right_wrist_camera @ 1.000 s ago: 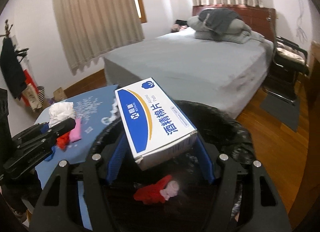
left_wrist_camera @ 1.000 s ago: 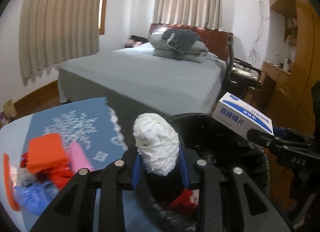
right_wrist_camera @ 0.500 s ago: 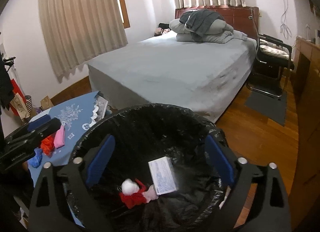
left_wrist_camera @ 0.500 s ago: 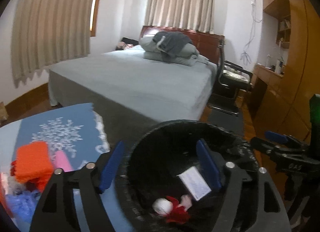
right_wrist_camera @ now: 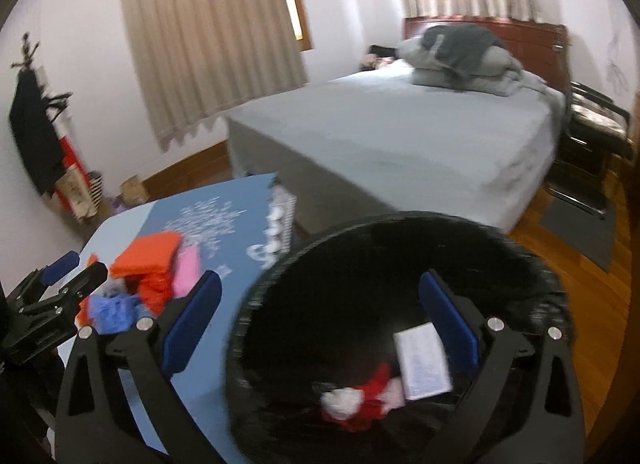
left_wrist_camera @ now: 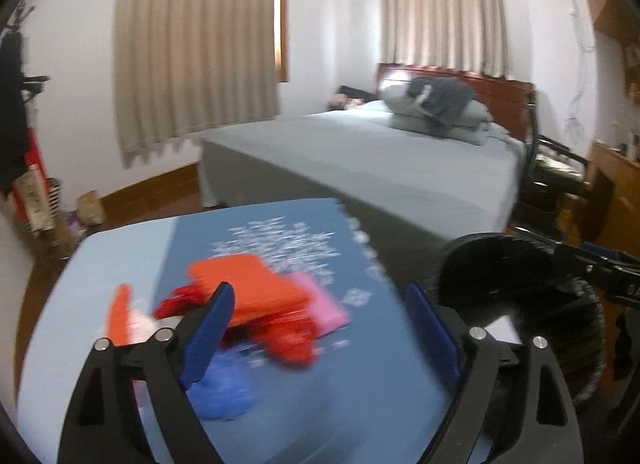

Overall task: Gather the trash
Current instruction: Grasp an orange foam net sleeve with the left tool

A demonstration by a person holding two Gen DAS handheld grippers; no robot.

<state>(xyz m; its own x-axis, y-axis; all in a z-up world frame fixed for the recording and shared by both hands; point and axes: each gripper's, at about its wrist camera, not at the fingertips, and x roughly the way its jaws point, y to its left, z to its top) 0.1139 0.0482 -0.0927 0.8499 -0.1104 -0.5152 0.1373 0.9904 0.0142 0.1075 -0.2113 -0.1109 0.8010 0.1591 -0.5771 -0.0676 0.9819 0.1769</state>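
Motion blur smears both views, so the white box's [right_wrist_camera: 422, 360] printing in the black-lined trash bin [right_wrist_camera: 280, 280], lower centre of the right wrist view, can't be read. A white wad [right_wrist_camera: 340, 400] and red scrap [right_wrist_camera: 374, 384] lie beside it. Left gripper [left_wrist_camera: 320, 328] gapes wide, empty, over the pile at lower left: orange block [left_wrist_camera: 248, 288], pink piece [left_wrist_camera: 324, 304], blue crumple [left_wrist_camera: 228, 388], partly hidden by a finger. Right gripper [right_wrist_camera: 320, 324] is spread wide too, holding nothing.
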